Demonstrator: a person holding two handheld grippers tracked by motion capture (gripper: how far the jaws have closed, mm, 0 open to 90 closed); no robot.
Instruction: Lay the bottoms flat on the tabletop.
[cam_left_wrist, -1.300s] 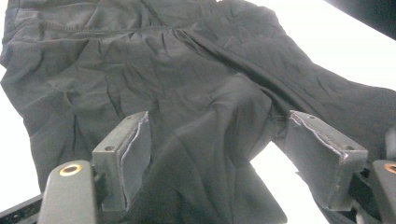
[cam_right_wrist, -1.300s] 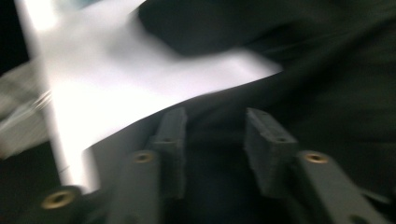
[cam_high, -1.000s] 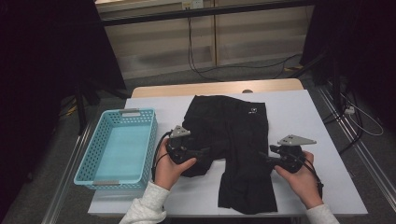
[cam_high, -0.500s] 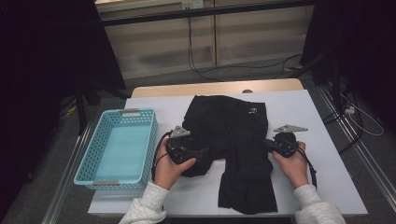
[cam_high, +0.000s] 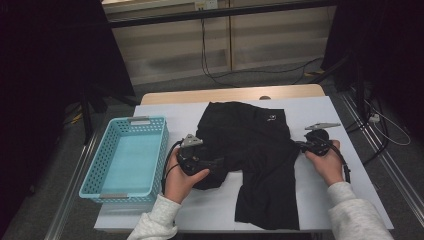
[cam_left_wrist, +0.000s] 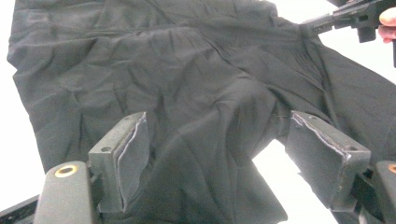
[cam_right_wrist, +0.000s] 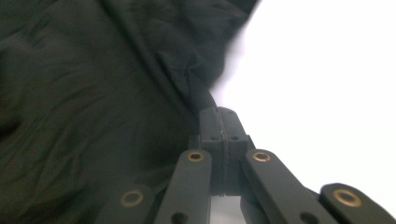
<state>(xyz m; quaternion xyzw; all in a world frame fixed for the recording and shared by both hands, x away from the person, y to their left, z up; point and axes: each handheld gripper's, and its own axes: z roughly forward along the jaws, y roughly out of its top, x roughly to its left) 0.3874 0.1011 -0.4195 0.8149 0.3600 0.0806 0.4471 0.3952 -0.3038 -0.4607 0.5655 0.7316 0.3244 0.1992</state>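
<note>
— Which way do the black shorts (cam_high: 252, 155) lie?

— Waistband away from me, legs toward me, mid-table beside the blue basket (cam_high: 127, 157).

— Your grip?

— My right gripper (cam_right_wrist: 219, 122) pinches the side hem; my left gripper (cam_left_wrist: 233, 161) stands spread over the left leg.

— Any label?

— A small white mark, too small to read.

White table (cam_high: 345, 190) with wooden far edge, blue basket (cam_high: 125, 192) at its left; grey floor (cam_high: 165, 85), pale wall panels (cam_high: 260, 37), trailing cables (cam_high: 210, 70), dark sides.
</note>
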